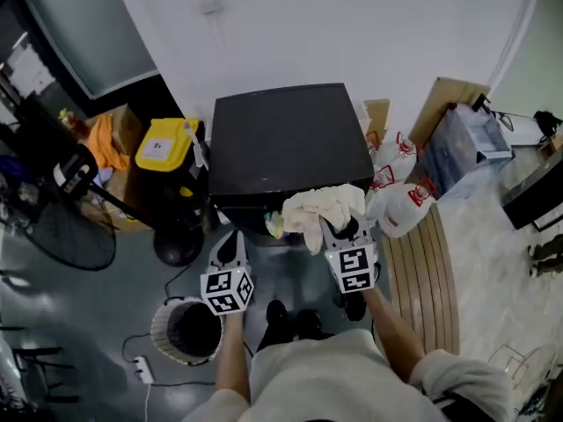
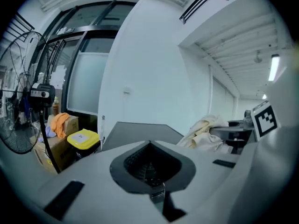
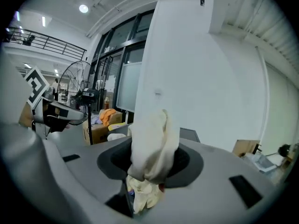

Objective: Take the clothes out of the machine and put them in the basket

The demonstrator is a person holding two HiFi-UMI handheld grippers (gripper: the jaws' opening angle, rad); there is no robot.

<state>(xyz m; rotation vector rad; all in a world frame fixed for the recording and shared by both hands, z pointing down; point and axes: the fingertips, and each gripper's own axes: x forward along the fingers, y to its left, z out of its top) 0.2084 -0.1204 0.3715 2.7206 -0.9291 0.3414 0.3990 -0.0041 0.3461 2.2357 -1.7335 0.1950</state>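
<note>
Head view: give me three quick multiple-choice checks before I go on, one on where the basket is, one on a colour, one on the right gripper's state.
1. Where is the basket relative to the machine?
A. on top of it
B. on the floor in front of it, to the left
C. behind it

2. What colour is the lid of the bin left of the machine?
A. red
B. blue
C. yellow

3. What is the right gripper doing?
A. shut on a cream cloth
B. open and empty
C. shut on a bottle

Key: B, the basket stands on the floor by the left gripper; C, the lid is plainly yellow; A, the cloth hangs pinched between the jaws.
</note>
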